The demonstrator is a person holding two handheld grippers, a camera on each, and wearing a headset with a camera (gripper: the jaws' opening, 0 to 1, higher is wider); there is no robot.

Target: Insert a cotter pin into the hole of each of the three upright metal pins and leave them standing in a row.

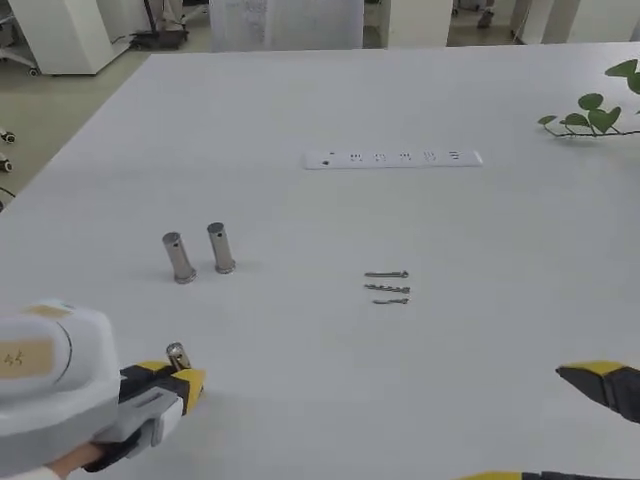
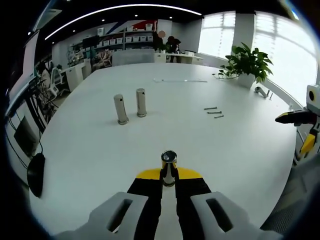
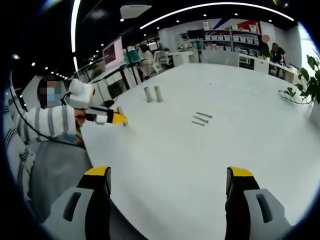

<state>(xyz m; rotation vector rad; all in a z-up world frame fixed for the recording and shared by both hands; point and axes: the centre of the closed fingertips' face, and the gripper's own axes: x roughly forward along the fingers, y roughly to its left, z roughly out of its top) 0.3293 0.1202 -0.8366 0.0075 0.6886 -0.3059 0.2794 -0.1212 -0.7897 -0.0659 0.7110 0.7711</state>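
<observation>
Head view, far left, near edge of the white worktop [image 1: 300, 410]: left gripper [image 2: 169, 176], fingers [image 2: 148, 176] yellow-tipped and pinching a held metal pin [image 1: 177, 356] low on its shaft. The held pin stands upright between the tips, its round top clear above them. Cannot tell whether its base touches the worktop.

Further back and slightly right: two free metal pins [image 1: 179, 257] [image 1: 221, 247], both upright, just beside each other and not touching. Each has a small dark hole near its top. They are well apart from the held pin. In the left gripper view they stand beyond the held pin, to its left.

Centre: three cotter pins [image 1: 387, 287] lie flat, parallel, one behind the other in a close stack, and well apart from all the metal pins. In the right gripper view they lie right of the two free pins.

Behind the cotter pins, toward the far side: a white power strip [image 1: 393, 158] lies flat, lengthwise across the view.

Right: right gripper [image 3: 169, 174], fingers spread wide, nothing between them, over the near edge of the worktop. One dark finger with a yellow band enters the head view at lower right, well clear of the cotter pins.

Far right, back: leafy plant [image 1: 595, 112].
</observation>
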